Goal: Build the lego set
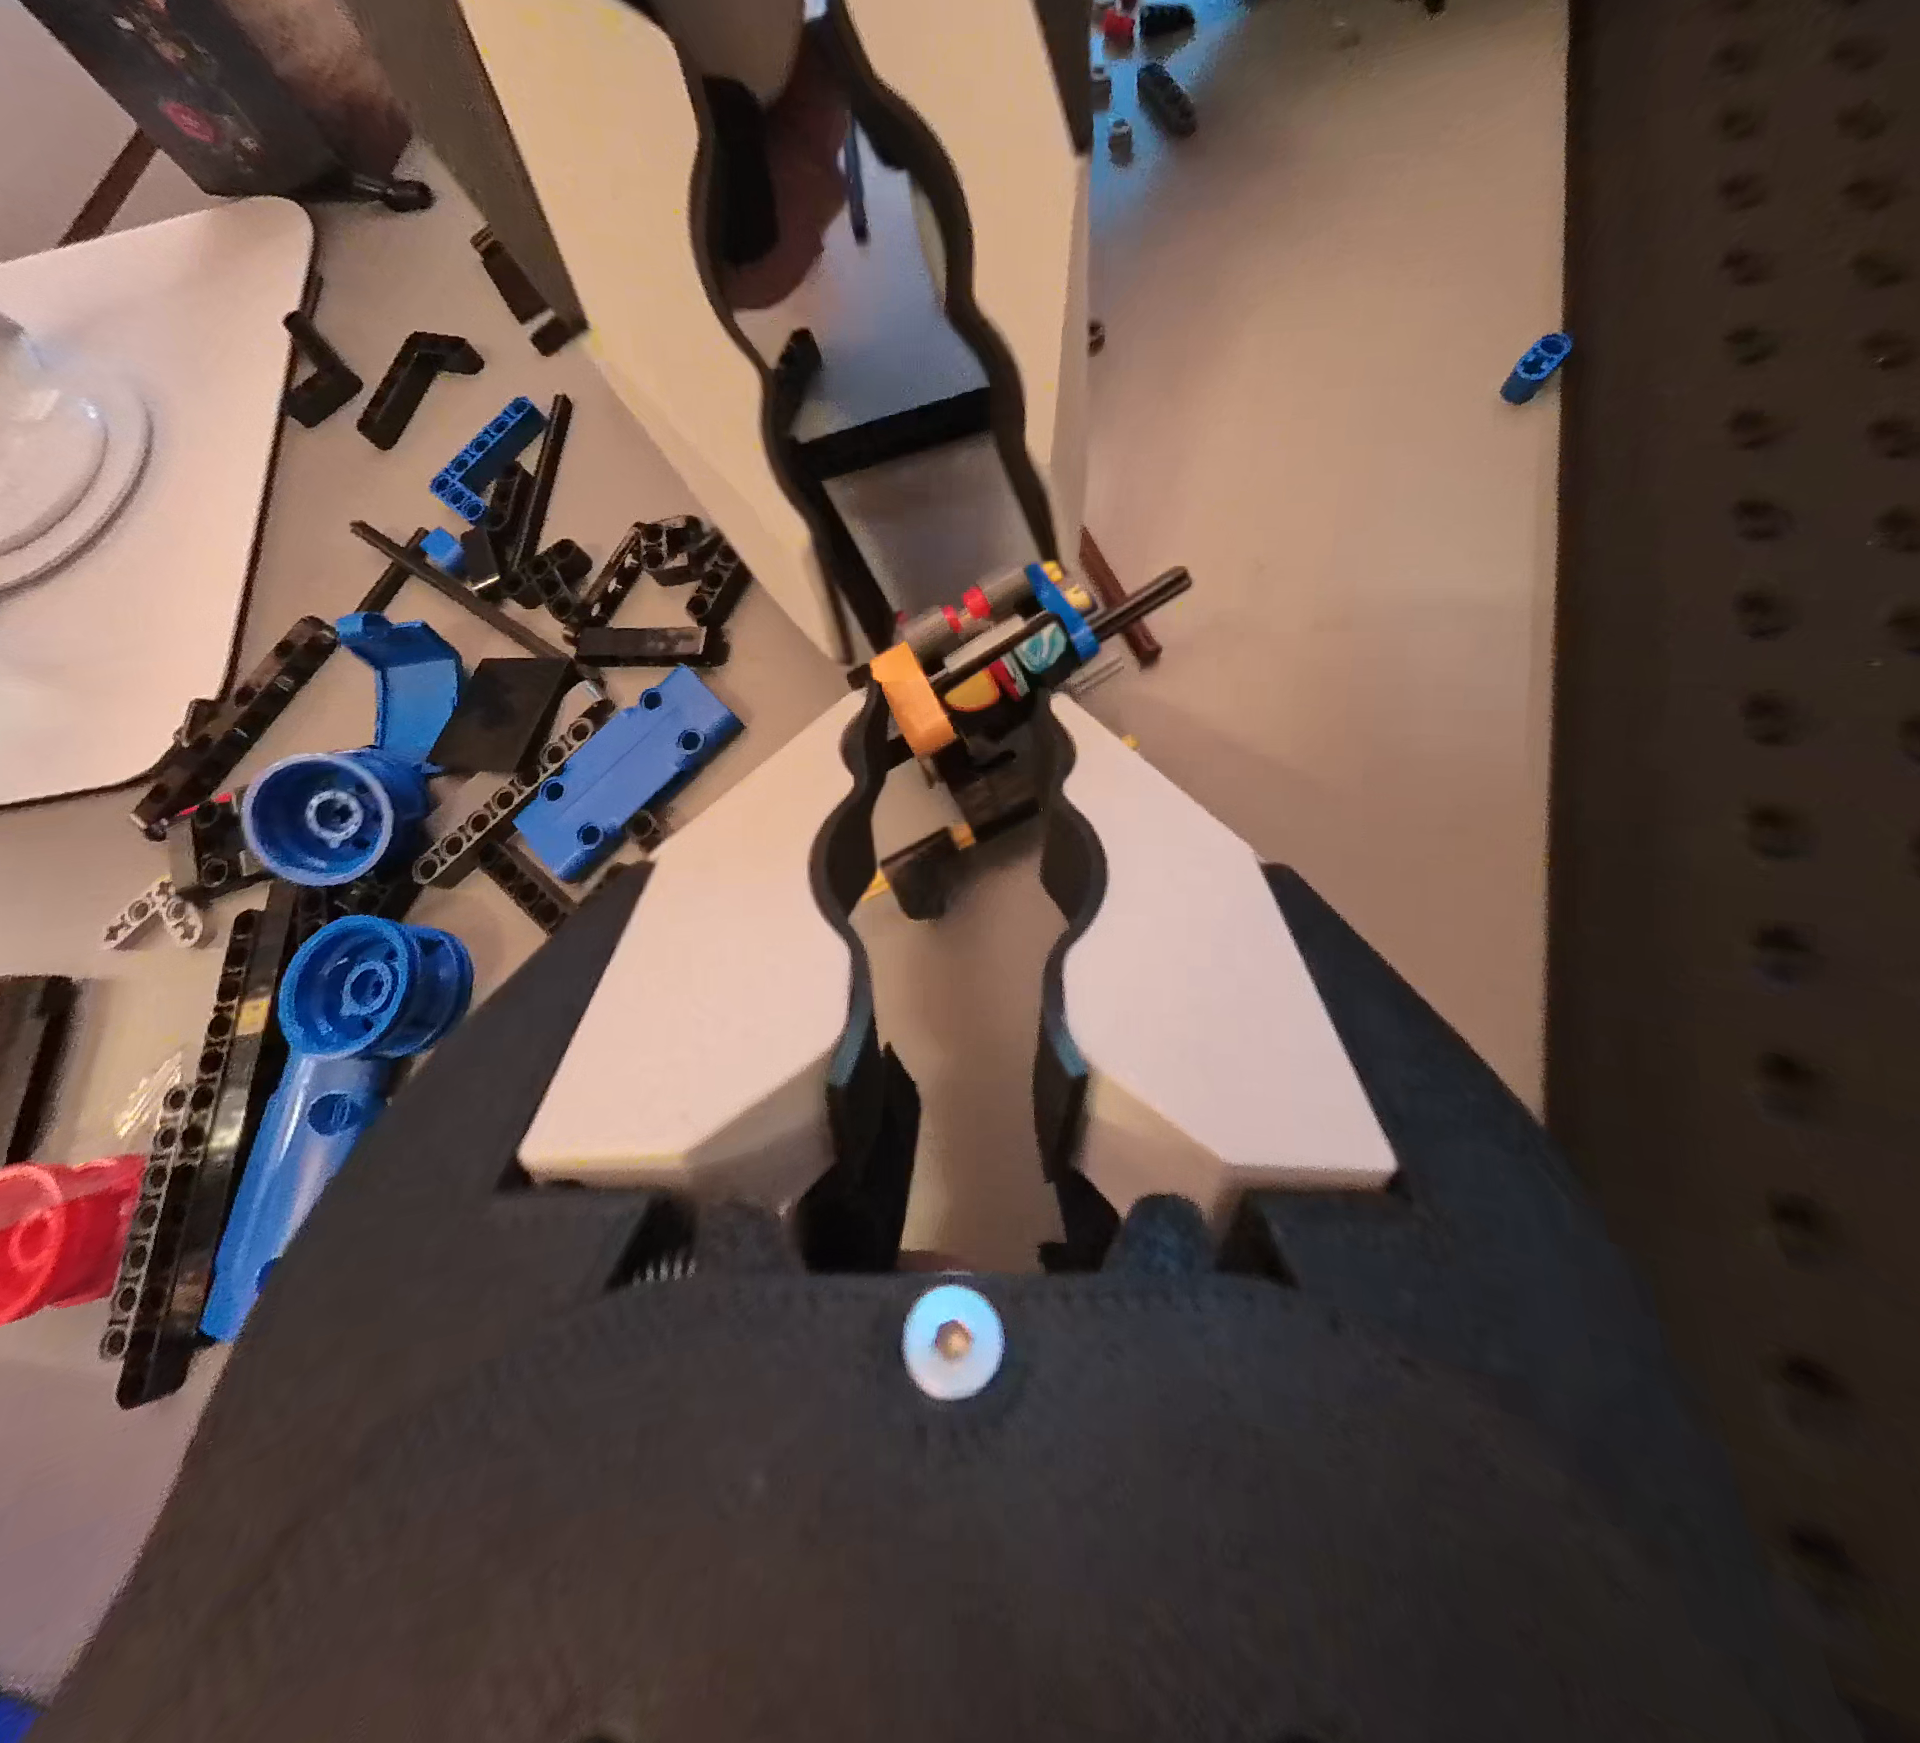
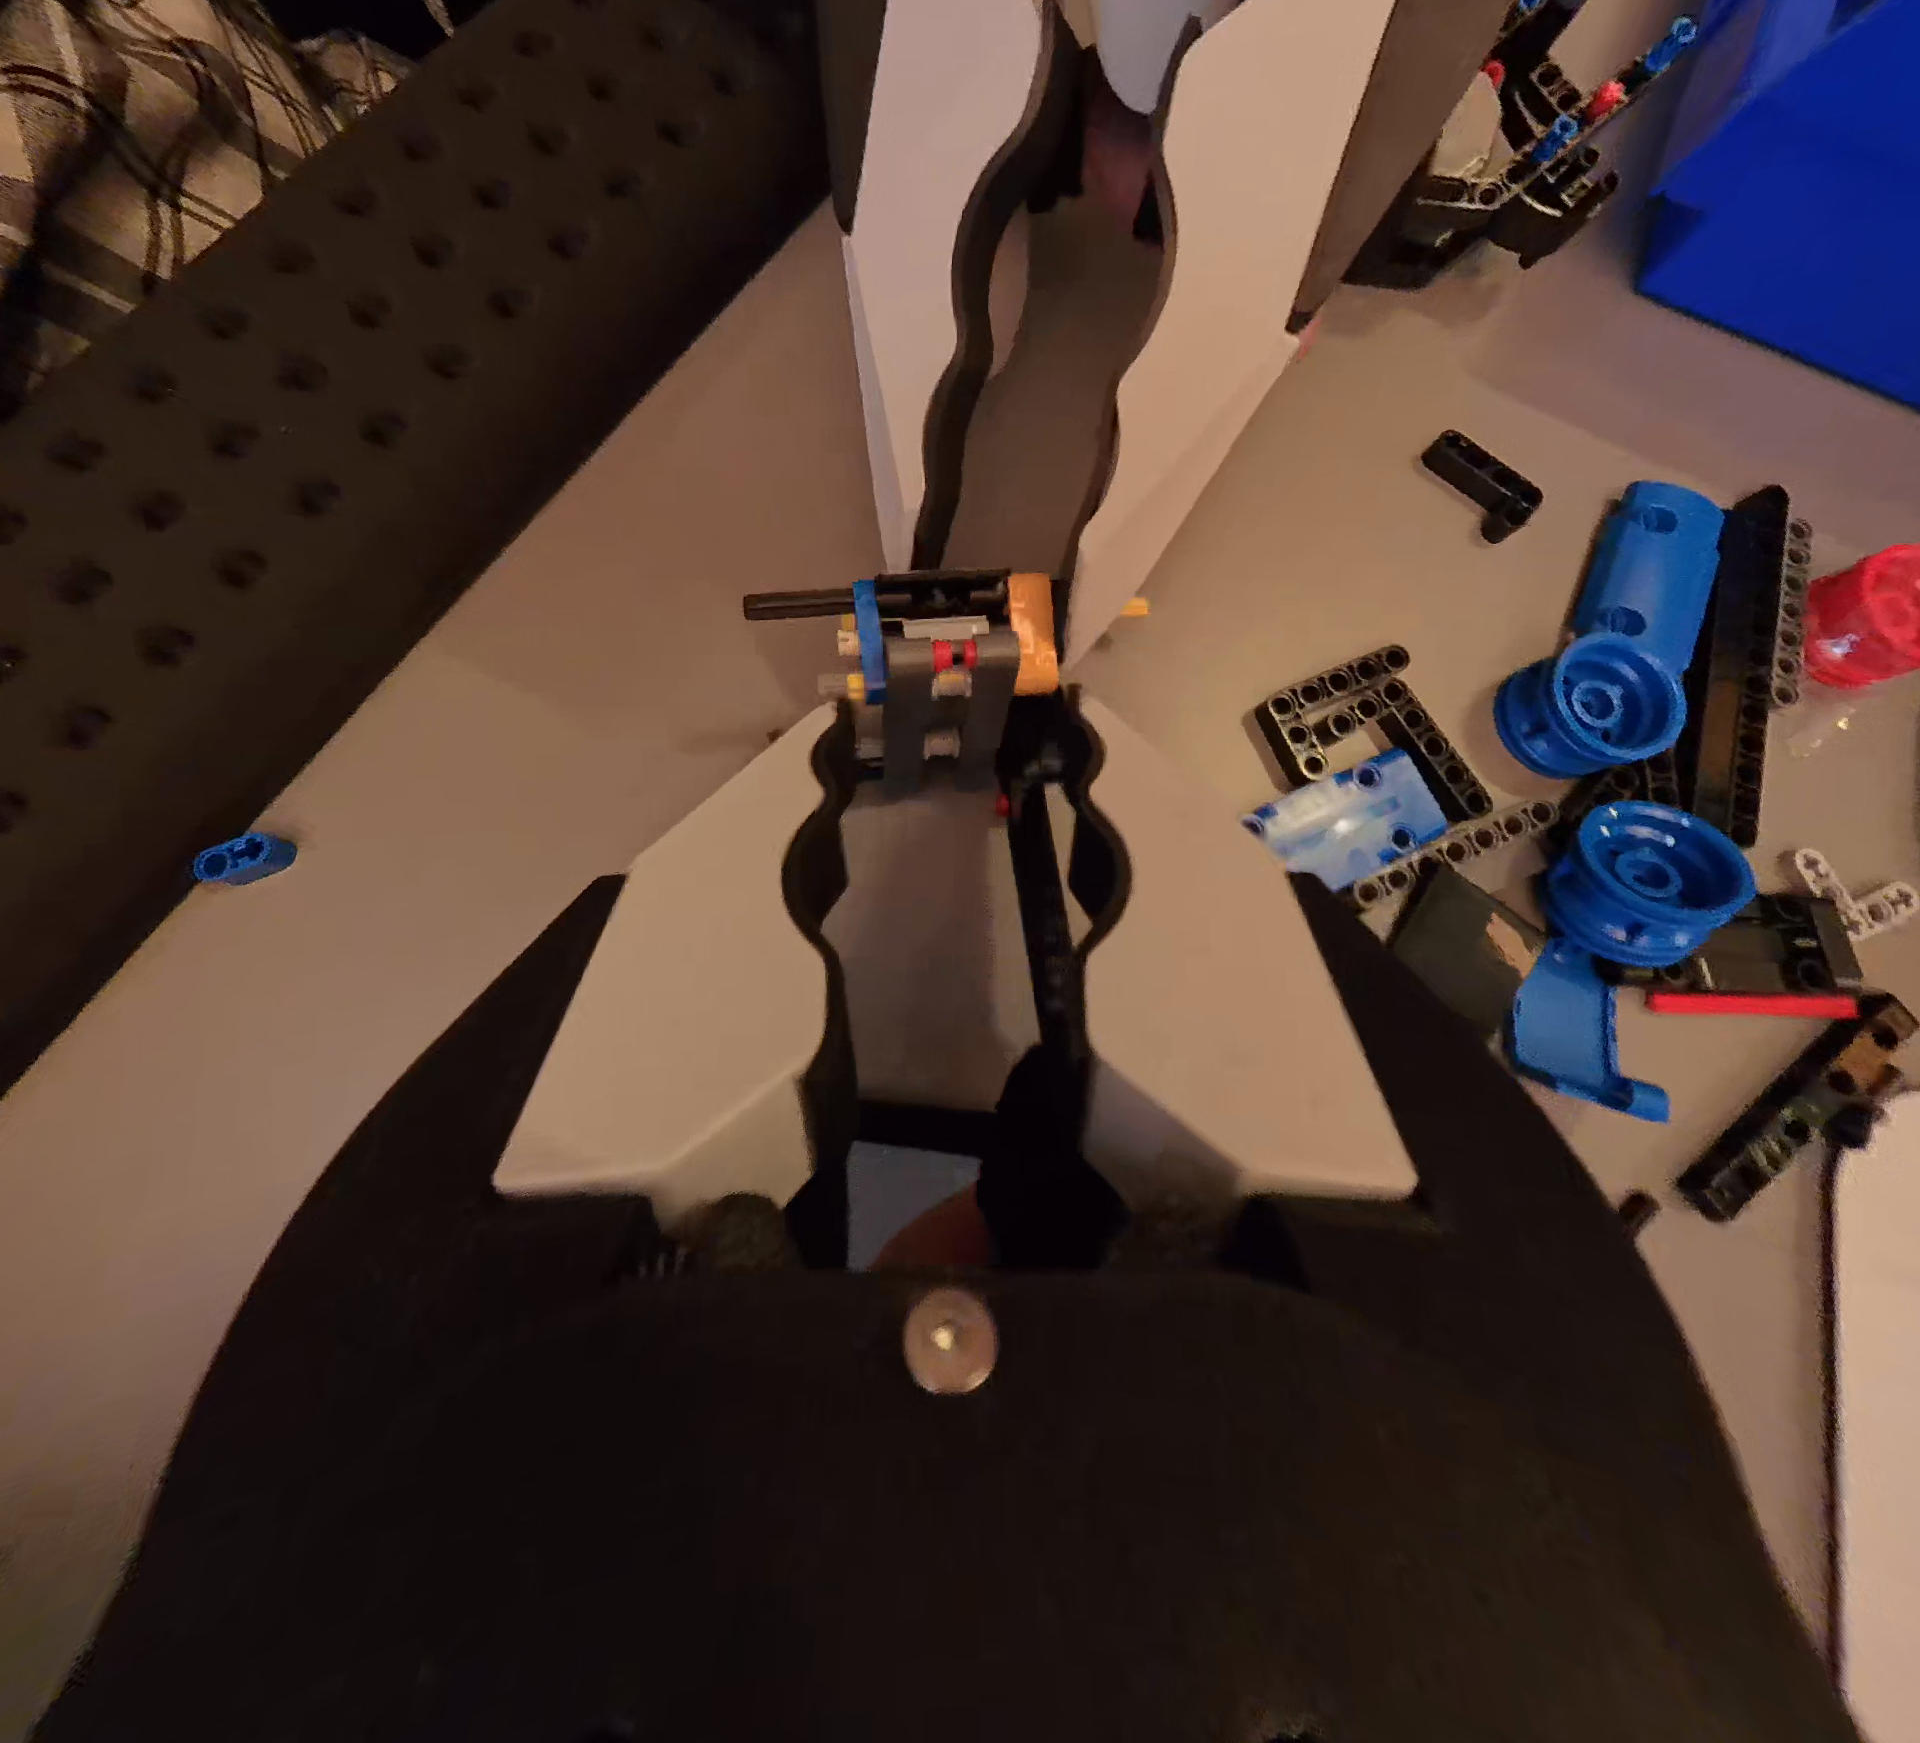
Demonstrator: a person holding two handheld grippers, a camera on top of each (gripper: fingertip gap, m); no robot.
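Note:
A small lego assembly (image 1: 1023, 654) of an orange block, blue and grey parts, red pins and a black axle hangs above the beige table, between both grippers. My left gripper (image 1: 966, 706) is shut on its black lower part. My right gripper (image 1: 945, 602) comes in from the opposite side, tip to tip with the left. In the right wrist view the right gripper (image 2: 951, 717) is shut on the grey part of the assembly (image 2: 935, 644), and a black beam (image 2: 1049, 914) runs back between its fingers. The left gripper (image 2: 987, 571) grips the far side.
A pile of loose parts lies beside the grippers: blue wheels (image 1: 322, 815) (image 2: 1590, 706), black beams (image 1: 197, 1174), a blue panel (image 1: 623, 768). A black perforated mat (image 1: 1745, 758) (image 2: 312, 343) borders the table. Near it lies a small blue connector (image 1: 1536, 366) (image 2: 244, 859). A blue box (image 2: 1808, 135) and a partial black build (image 2: 1538, 135) stand behind. My two grippers' fingertips are within a few centimetres of each other.

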